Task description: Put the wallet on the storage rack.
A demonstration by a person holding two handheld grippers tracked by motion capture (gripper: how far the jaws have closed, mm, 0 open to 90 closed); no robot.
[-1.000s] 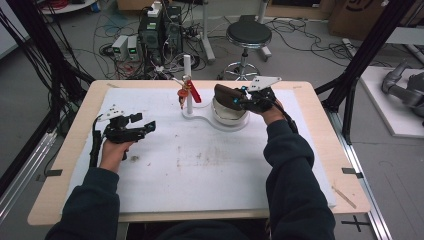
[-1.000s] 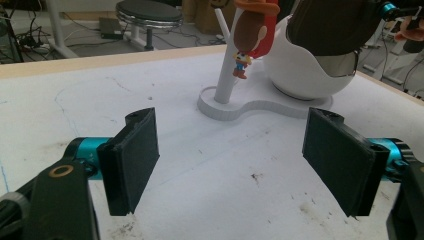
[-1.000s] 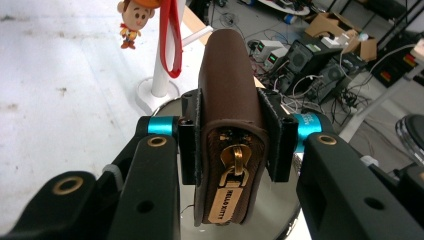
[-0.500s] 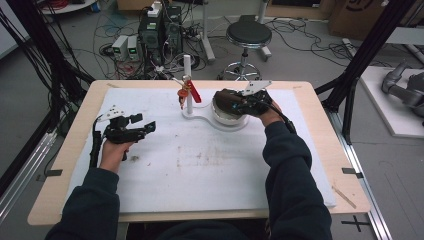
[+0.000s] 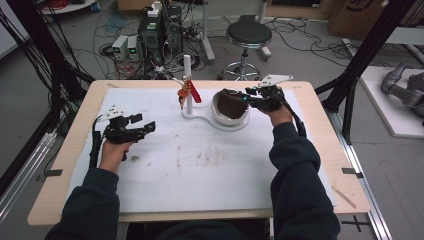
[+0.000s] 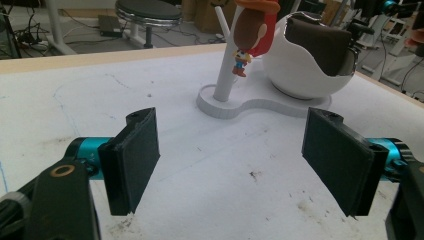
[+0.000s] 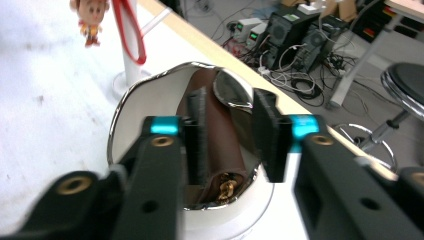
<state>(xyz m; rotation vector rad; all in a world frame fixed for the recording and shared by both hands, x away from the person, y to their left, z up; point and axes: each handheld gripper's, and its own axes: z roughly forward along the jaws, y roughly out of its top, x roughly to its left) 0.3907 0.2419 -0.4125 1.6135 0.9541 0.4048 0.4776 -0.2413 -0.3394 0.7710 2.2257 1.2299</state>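
A white stand has a pole [image 5: 187, 70] and a round white bowl [image 5: 235, 121] on one base. A brown leather pouch [image 5: 229, 104] lies inside the bowl, its brass clasp showing in the right gripper view [image 7: 226, 187]. My right gripper [image 5: 246, 97] reaches into the bowl from the right, its jaws parted around the pouch's upper edge [image 7: 222, 145]. A small figurine [image 5: 184, 92] hangs from the pole by a red strap [image 5: 194, 94]. My left gripper [image 5: 142, 124] stands open above the white mat at the left, with nothing between its pads [image 6: 135, 160].
A white mat [image 5: 210, 165] covers most of the wooden table [image 5: 75, 150]. Its middle has faint stains. Beyond the far edge are a stool [image 5: 248, 32], computers and cables on the floor. Black frame posts [image 5: 360, 60] stand at the right.
The right gripper has shifted slightly at the bowl, and the pouch sits a little lower in it. The left gripper has stayed put.
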